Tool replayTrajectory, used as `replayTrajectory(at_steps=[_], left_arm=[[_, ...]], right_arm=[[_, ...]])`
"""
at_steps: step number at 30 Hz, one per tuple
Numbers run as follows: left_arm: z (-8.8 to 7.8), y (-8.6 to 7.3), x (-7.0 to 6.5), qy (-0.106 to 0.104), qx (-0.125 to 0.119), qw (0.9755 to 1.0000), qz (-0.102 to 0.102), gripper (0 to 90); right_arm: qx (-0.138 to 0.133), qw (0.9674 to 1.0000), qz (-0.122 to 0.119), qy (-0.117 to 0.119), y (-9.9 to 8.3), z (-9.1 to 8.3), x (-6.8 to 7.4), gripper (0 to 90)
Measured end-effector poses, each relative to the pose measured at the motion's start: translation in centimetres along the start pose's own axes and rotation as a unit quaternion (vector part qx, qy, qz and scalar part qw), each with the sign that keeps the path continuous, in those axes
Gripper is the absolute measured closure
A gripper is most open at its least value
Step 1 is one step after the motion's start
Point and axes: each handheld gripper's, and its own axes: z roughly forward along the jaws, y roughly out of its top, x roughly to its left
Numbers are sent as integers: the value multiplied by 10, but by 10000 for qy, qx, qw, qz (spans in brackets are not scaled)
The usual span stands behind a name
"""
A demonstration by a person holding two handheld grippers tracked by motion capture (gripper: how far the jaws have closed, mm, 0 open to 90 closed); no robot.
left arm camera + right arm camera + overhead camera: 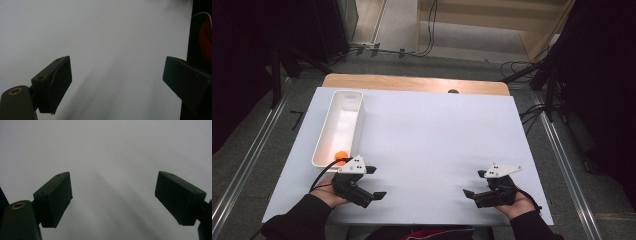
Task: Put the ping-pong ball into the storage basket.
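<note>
Item: orange ball (341, 154), lodged in the near end of the white bin (326, 131), partly hidden behind the left tool's grey plate. Landmark: the bin, a long narrow tray whose long axis runs from the near left of the counter toward its far edge. Left tool (373, 182): held just in front of the bin's near end, close to the ball, jaws spread wide with nothing between them; in the left gripper view bare white surface is seen between the jaws (117, 75). Right tool (475, 183): well apart from the bin, toward the counter's right side, jaws likewise spread and empty, as confirmed in the right gripper view (112, 195). Governing relation: the ball lies beyond and slightly left of the left tool, which is judged much the nearer; a reach over the bin's near wall and down would be called for. Surface: counter (437, 135) covered in plain white sheet, a wooden strip (412, 82) exposed at the far edge beyond the bin. Room: grey floor, cables (427, 30) and dark stands (542, 70) past the counter.
</note>
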Motion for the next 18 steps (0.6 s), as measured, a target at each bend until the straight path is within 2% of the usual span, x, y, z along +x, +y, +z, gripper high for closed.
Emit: replayTrajectory(at_steps=[2, 18], left_arm=[[-1, -1, 1, 22, 3, 10000, -3, 128], [1, -1, 0, -54, 58, 10000, -9, 129]], right_arm=[[-23, 10000, -36, 1, 0, 0, -1, 129], [-5, 10000, -54, 17, 0, 1, 0, 129]])
